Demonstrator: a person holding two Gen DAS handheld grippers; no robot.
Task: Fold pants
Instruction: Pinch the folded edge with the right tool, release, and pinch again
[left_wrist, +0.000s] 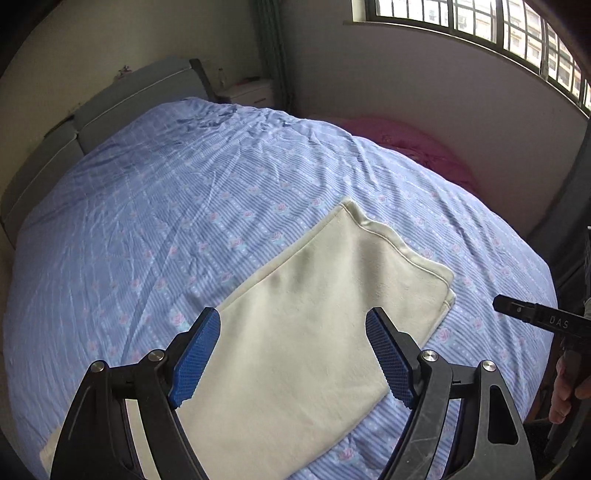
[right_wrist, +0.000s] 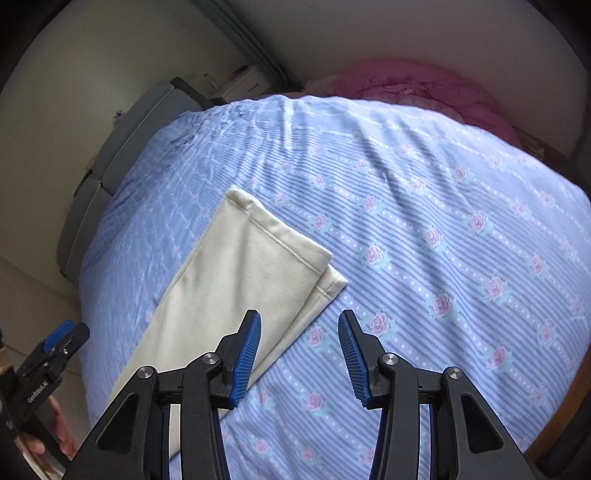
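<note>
On the blue flowered bedspread (left_wrist: 184, 206) the cream pants (left_wrist: 306, 332) lie flat as a long, narrow strip. At the far end two hemmed cuffs sit one on the other, the lower one peeking out a little past the upper at the corner (right_wrist: 334, 282). That suggests the two legs have already been laid together lengthwise. What seems to be left is folding the strip across its length, perhaps more than once; the near end of the pants runs out of view under the grippers, so I cannot tell whether any such fold has begun there.

The left gripper (left_wrist: 293, 356) hangs over the middle of the pants with its jaws spread wide and nothing between them; the cloth shows in the gap, but whether the blue pads (left_wrist: 197, 360) touch it cannot be told. The right gripper (right_wrist: 300, 360) is also spread and empty. Its left pad overlaps the right edge of the pants in the picture, while the gap between the jaws shows only bedspread.

Beyond the bed are a grey headboard (left_wrist: 122, 96), a pink quilt (left_wrist: 413, 144) and a barred window (left_wrist: 480, 26).
</note>
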